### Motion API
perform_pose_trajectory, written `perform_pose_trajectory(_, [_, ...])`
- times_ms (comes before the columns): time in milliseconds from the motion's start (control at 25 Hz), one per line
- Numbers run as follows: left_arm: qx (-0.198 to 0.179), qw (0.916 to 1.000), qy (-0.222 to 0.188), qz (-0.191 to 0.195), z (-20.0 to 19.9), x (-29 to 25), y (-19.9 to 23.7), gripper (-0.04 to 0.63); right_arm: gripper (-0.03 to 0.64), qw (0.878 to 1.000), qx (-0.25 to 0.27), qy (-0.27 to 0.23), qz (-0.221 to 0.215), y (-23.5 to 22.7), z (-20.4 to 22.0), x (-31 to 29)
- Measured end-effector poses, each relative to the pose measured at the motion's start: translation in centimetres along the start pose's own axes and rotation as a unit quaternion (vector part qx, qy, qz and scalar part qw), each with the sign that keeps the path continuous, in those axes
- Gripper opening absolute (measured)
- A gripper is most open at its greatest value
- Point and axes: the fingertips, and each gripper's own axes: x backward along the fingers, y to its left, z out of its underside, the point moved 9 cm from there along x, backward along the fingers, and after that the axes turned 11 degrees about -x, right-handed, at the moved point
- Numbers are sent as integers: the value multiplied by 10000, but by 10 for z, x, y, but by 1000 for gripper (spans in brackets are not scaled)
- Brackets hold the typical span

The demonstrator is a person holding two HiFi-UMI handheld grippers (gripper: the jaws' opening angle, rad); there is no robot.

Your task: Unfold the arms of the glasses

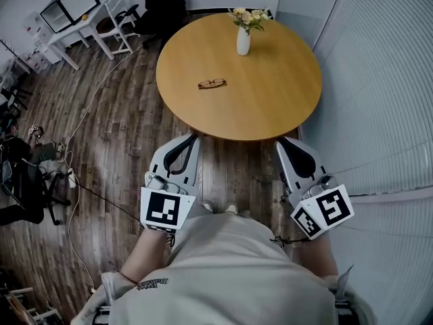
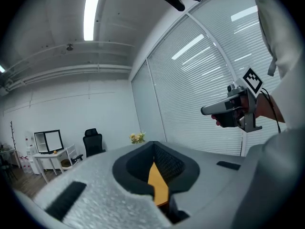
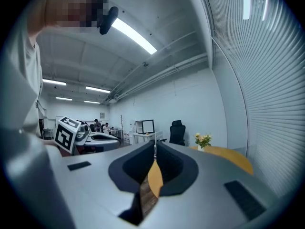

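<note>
At your far left, a white desk [image 1: 73,31] and a white slatted chair [image 1: 119,20] stand on the brown wood-plank floor [image 1: 122,120]. A thin pale cable [image 1: 73,202] trails across the boards.

Your left gripper [image 1: 194,138], grey with a black-and-white marker cube, is held in front of your body, just short of the table's near edge. Its jaws are clenched tip to tip, with nothing between them.

Ahead of it, the round light-wood table [image 1: 270,107] carries the dark-framed glasses [image 1: 212,83]. They lie flat a little left of the table's centre, well apart from both grippers. The frames are too small to tell how the arms sit.

Further right, near the far rim, a slim white vase of pale flowers [image 1: 243,40] stands upright.

Your right gripper [image 1: 282,143], the same grey build, also hovers just off the near edge. Its jaws are pressed together and empty.

White slatted blinds [image 1: 385,80] fill your right side.
</note>
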Motion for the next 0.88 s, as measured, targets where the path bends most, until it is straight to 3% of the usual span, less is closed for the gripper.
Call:
perform_pose_trajectory(680, [-54,9991,396,-108,4,-17,-20,23,37,9992,-221,111,-308,-31,14,-2])
perform_pose_trajectory(880, [-62,9994,317,-110,8,-27,-13,23,37,9993,-161,127,-300,-34,16,-12])
